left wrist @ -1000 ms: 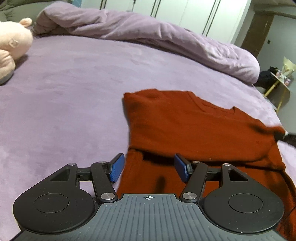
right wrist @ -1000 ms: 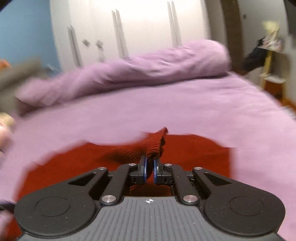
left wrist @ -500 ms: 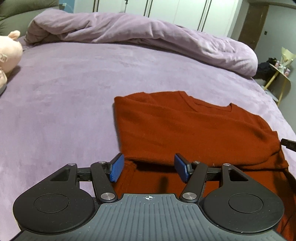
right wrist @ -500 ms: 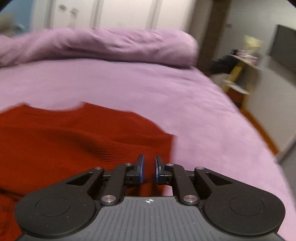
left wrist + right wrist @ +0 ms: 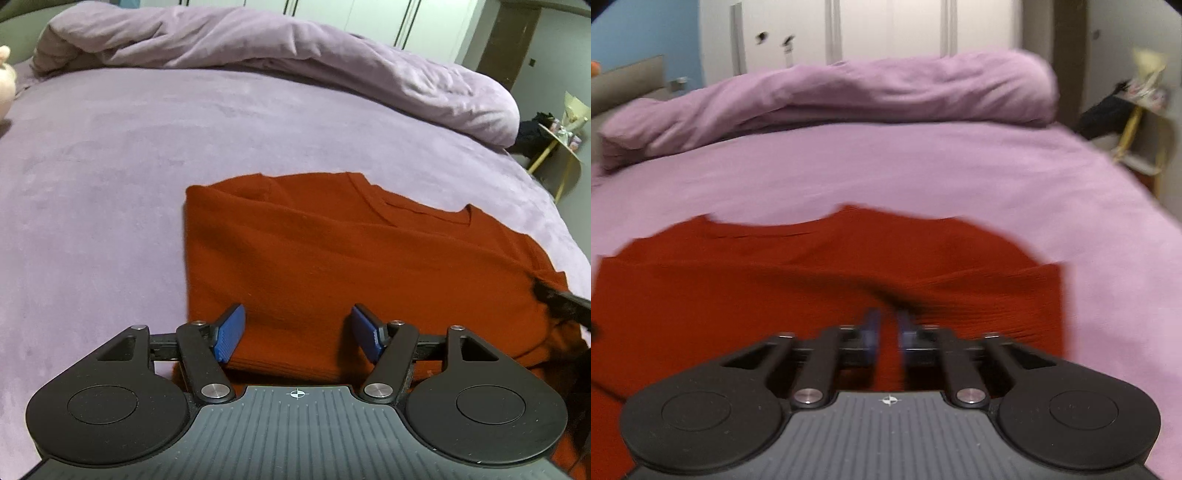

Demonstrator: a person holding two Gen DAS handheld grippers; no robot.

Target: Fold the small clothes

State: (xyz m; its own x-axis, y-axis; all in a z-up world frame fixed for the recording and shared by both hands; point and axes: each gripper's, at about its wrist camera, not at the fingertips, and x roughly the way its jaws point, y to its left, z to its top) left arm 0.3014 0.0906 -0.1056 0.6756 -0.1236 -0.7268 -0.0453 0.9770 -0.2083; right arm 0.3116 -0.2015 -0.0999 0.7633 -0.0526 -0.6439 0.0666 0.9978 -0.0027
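A rust-red knit sweater [image 5: 351,258] lies flat on the purple bed sheet [image 5: 92,184], neck away from me and a fold across its near left part. My left gripper [image 5: 298,310] hovers low over the sweater's near folded edge. Its jaws are opening, and the cloth lies under the blue pads [image 5: 231,332] without being pinched. In the right wrist view, blurred by motion, my right gripper [image 5: 889,317] is low over the sweater [image 5: 738,288] near its right side, jaws shut with no cloth pinched that I can see. A dark finger of it [image 5: 561,299] shows at the left wrist view's right edge.
A bunched purple duvet [image 5: 258,48] runs along the far side of the bed. A pale plush toy [image 5: 5,85] sits at the far left. Past the bed's right edge stands a yellow-legged side table [image 5: 561,147] with small items. White wardrobe doors [image 5: 886,29] fill the background.
My right gripper held a raised knit edge one second ago; that cloth now lies down and the gripper has sunk toward the sweater. My left gripper has shifted further over the sweater.
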